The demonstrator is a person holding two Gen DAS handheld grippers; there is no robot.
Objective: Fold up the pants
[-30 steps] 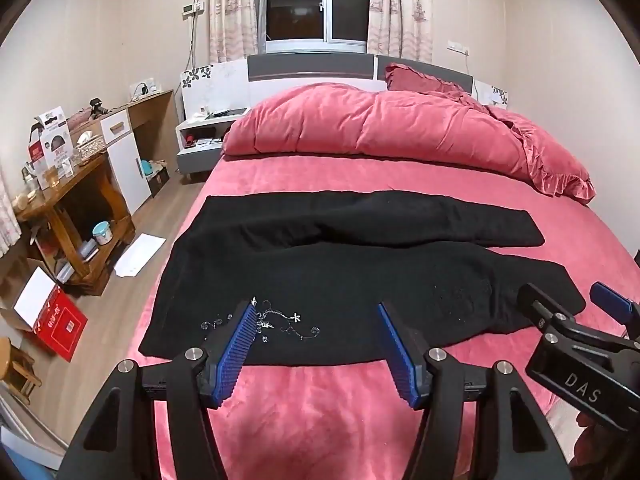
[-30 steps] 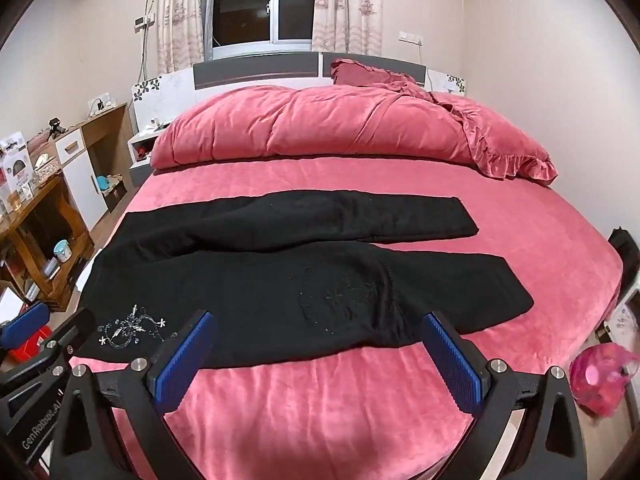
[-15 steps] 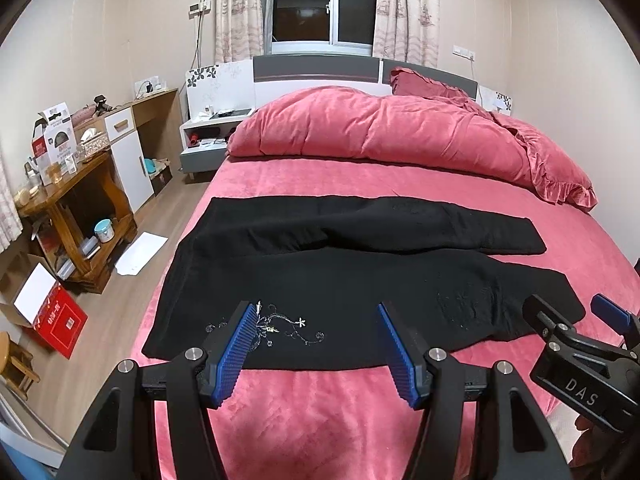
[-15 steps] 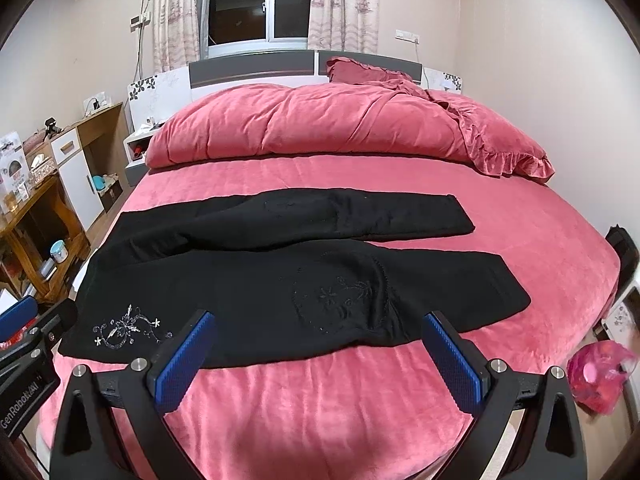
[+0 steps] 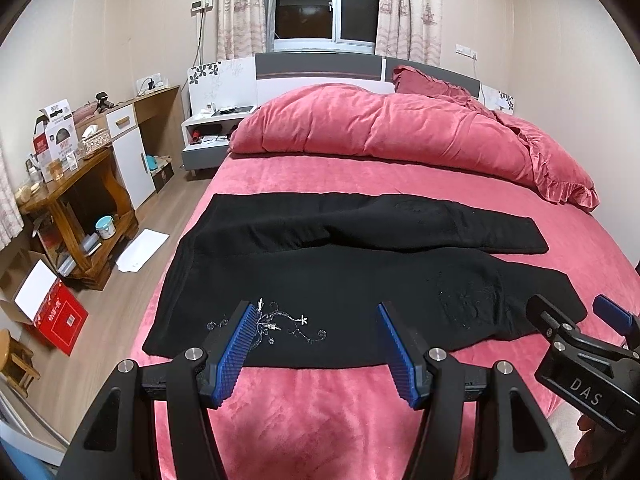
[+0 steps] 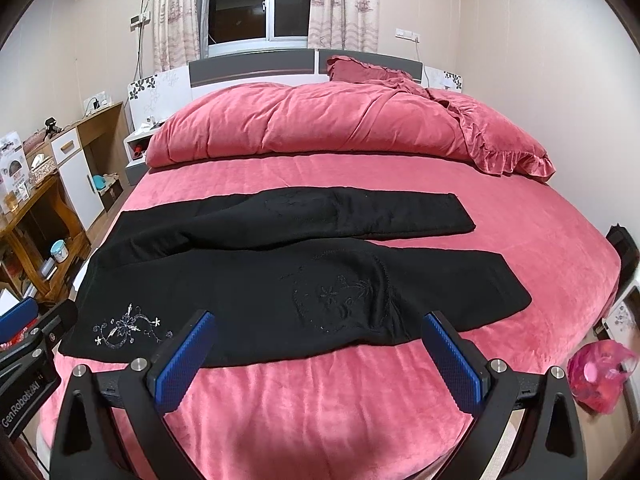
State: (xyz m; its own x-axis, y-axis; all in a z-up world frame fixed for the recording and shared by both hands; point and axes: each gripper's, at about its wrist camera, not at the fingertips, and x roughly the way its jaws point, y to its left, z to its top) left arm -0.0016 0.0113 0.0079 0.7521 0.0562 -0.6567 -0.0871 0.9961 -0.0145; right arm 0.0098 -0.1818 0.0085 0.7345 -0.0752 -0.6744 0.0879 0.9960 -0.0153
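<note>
Black pants [image 5: 340, 272] lie flat on the pink bed [image 5: 320, 412], waist at the left, both legs running right; they also show in the right wrist view [image 6: 280, 272]. White embroidery [image 5: 280, 322] marks the near left part. My left gripper [image 5: 316, 320] is open and empty, held above the pants' near edge by the embroidery. My right gripper [image 6: 320, 332] is open and empty, above the near edge by the near leg. The right gripper shows at the left wrist view's right edge [image 5: 580, 328].
A bunched pink duvet [image 5: 380, 132] and pillow lie at the headboard. A wooden desk [image 5: 68, 200], cabinet and red box [image 5: 52, 316] stand left of the bed. A pink bag [image 6: 600, 372] sits on the floor at the right.
Both grippers have risen and tilted slightly, so the pants sit a little lower in view. Both stay open and the pants have not moved.
</note>
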